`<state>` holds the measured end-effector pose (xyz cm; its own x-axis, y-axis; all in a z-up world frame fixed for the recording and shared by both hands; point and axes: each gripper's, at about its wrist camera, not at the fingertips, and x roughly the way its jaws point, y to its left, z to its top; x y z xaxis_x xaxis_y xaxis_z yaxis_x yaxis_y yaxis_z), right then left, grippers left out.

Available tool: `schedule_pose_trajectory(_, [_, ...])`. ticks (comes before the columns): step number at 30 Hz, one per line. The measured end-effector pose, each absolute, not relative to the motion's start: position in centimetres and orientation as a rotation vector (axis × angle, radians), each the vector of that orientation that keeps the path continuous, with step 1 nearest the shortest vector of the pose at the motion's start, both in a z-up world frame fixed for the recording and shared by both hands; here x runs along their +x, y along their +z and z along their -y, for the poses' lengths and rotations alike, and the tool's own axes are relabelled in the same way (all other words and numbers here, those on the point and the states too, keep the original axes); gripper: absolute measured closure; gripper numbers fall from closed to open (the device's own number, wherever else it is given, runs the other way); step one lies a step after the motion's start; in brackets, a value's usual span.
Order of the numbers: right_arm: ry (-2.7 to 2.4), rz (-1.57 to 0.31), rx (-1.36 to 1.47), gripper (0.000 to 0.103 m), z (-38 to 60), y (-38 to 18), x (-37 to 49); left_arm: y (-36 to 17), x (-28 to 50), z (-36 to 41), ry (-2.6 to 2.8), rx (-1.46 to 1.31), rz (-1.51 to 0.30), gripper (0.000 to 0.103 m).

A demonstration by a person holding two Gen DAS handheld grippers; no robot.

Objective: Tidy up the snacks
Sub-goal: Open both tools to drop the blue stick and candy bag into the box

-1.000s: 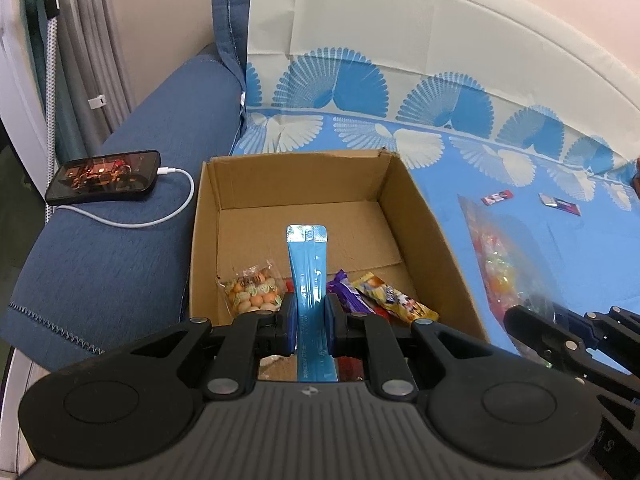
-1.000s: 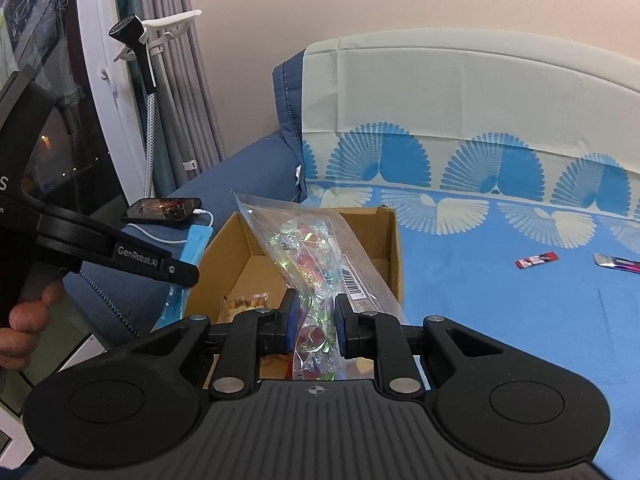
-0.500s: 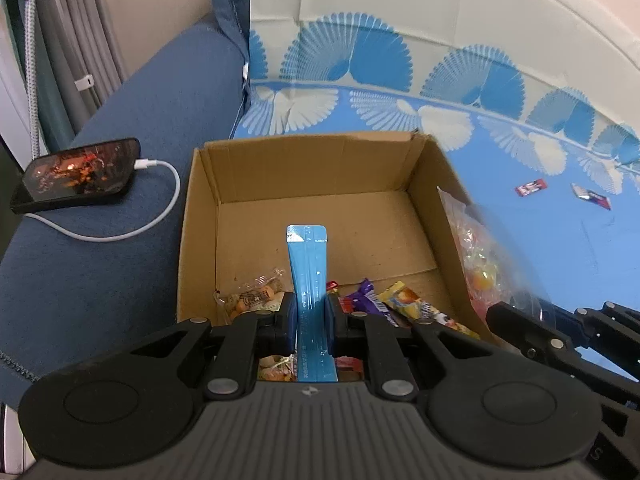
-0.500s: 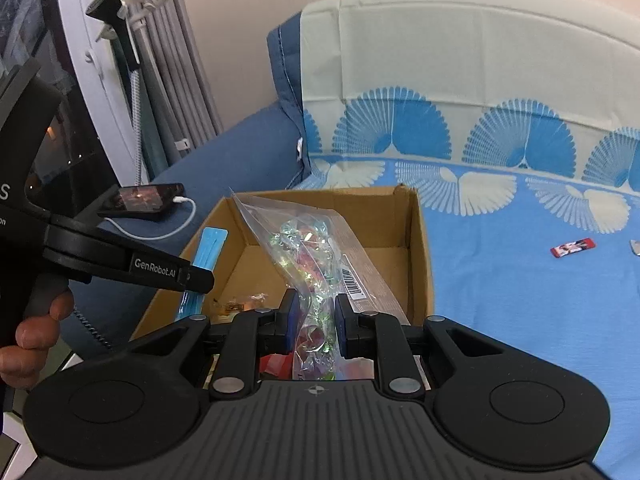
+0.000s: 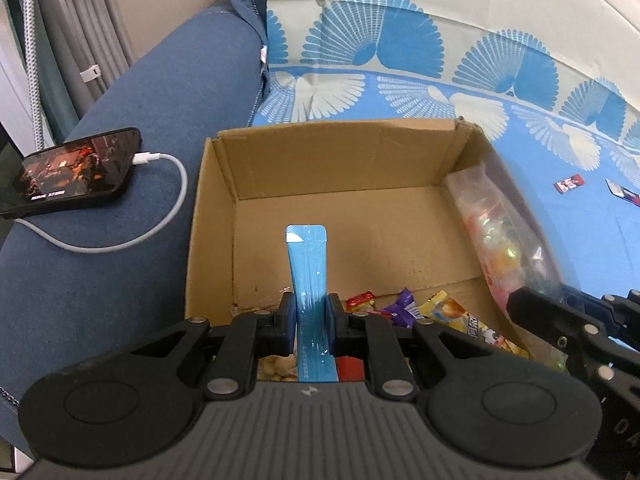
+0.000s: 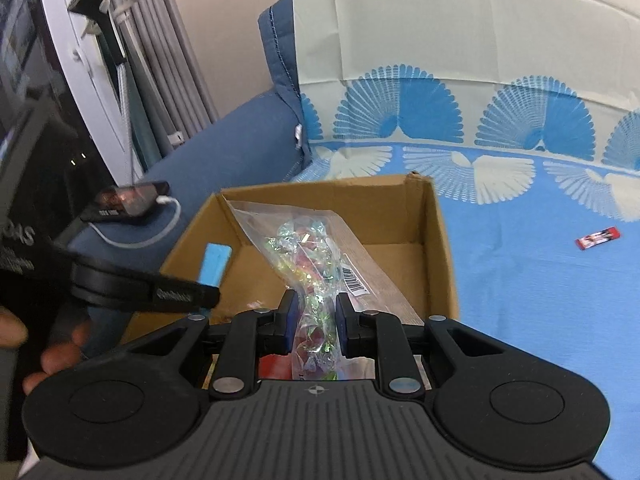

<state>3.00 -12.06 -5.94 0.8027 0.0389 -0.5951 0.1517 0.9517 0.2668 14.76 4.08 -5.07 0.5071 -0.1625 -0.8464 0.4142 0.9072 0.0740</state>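
Note:
An open cardboard box (image 5: 208,216) (image 6: 440,240) stands on the blue sofa cover. My left gripper (image 5: 311,322) is shut on a long blue snack stick (image 5: 307,264) and holds it above the box's near left part. My right gripper (image 6: 313,322) is shut on a clear bag of wrapped candies (image 6: 308,256), which hangs over the box's right side; the same clear bag (image 5: 496,240) shows in the left wrist view. Several wrapped snacks (image 5: 404,308) lie on the box floor near the front.
A phone (image 5: 76,170) on a white charging cable (image 5: 160,216) rests on the sofa arm left of the box. Two small wrapped snacks (image 5: 568,183) (image 5: 624,193) lie on the blue cover (image 6: 540,300) to the right; one small wrapped snack (image 6: 598,237) shows there. Curtains hang at far left.
Both grippers have come closer to the box and lower, so it looks larger. The candy bag now hangs over the box's right side, and the blue stick is over the box floor.

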Motion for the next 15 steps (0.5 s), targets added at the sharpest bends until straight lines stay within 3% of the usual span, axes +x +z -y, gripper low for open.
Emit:
schedule_pose_trajectory(5, [-0.036,-0.613,0.352,0.086,11.5,-5.1,3.1,-4.5,14.4,-4.4,-0.35,0.28,-0.973,0.085])
schedule_pose_trajectory(6, [-0.037,-0.617,0.347,0.085,11.3,-5.2,3.1,-4.5,14.4,-4.5,-0.351,0.284,-0.977,0.075])
schedule_pose_trajectory(7, [-0.042,-0.626,0.347,0.083,11.3,-5.3,3.2,-4.5,14.4,-4.5,-0.358,0.289,-0.986,0.045])
schedule_pose_trajectory(8, [-0.052,-0.641,0.355,0.079,11.3,-5.4,3.2,-4.3,14.2,-4.6,-0.355,0.294,-0.992,0.027])
schedule_pose_trajectory(9, [-0.061,-0.66,0.37,0.068,11.4,-5.6,3.1,-3.9,13.8,-4.8,-0.337,0.3,-0.977,0.001])
schedule_pose_trajectory(11, [-0.075,-0.66,0.396,0.055,11.5,-5.4,2.2,-2.9,12.4,-5.6,-0.325,0.311,-0.905,0.0])
schedule_pose_trajectory(15, [-0.082,-0.663,0.391,0.023,10.9,-4.4,-0.7,-2.4,9.2,-6.9,-0.349,0.344,-0.935,0.0])
